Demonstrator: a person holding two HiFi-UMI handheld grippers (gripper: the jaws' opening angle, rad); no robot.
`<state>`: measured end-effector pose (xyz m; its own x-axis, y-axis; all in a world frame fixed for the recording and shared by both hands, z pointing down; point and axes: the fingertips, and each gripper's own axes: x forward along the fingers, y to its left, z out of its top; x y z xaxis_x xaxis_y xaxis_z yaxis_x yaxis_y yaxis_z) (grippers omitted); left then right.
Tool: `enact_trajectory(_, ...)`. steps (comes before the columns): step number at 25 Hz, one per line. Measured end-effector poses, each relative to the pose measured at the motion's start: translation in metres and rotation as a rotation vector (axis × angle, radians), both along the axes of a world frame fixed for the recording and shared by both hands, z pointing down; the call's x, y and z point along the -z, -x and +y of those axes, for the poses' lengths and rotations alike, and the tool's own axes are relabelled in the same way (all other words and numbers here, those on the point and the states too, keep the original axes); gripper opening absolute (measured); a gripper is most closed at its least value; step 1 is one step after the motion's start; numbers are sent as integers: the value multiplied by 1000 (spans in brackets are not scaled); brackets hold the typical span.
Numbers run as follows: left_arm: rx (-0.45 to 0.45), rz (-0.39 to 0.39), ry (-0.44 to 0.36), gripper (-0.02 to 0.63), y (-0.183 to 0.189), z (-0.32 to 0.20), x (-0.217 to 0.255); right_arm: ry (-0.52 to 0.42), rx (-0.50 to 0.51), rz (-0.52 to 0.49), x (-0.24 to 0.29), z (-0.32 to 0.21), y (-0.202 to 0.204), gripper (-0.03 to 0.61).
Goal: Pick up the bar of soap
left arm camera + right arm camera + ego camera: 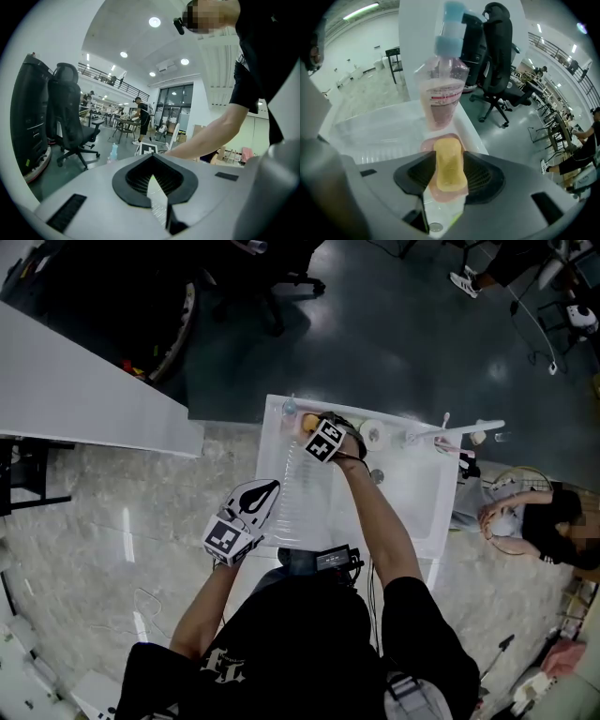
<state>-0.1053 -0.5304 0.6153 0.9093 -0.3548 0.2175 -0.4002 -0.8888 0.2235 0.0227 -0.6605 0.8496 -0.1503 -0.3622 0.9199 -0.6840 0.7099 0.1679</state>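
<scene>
The yellow bar of soap [449, 161] lies on a pink dish [440, 191] on the white sink unit's back rim. My right gripper [449, 157] is open, with its two black pads on either side of the soap; a strip of pink dish shows between the soap and the left pad. In the head view the right gripper [314, 425] is at the sink unit's far left corner, over the orange-looking soap [307, 421]. My left gripper [265, 491] hangs over the unit's left front part, shut and holding nothing [152, 171].
A clear bottle of pink liquid with a blue cap [442, 93] stands just behind the dish. The sink basin [412, 493] has a tap [459, 432] at the back right. A person [534, 521] sits on the floor to the right. Office chairs stand beyond.
</scene>
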Motion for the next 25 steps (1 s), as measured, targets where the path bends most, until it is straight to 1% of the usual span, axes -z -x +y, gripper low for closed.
enact_trajectory(6,5,-20,18,8,2,-10,-11,119,67,32,-19,-10,1,175)
enact_trajectory(11,13,-28,36,8,0,-17,-21,268,109,58,-35,-9,-1,184)
enact_trajectory(13,12,-31,40,8,-4,-17,-23,298,135,62,-39,-7,0,184)
enact_trajectory(16,9,-26,37,8,-9,-19,-23,275,137,37,-39,-8,4,190)
enact_trajectory(20,25,-24,42,8,-7,-23,-25,235,102,-11,-37,-11,7,192)
enact_trajectory(22,35,-30,48,8,-3,-23,-27,220,93,-23,-35,-12,6,200)
enact_trajectory(25,49,-34,43,8,4,-22,-24,177,47,-30,-31,-12,2,199)
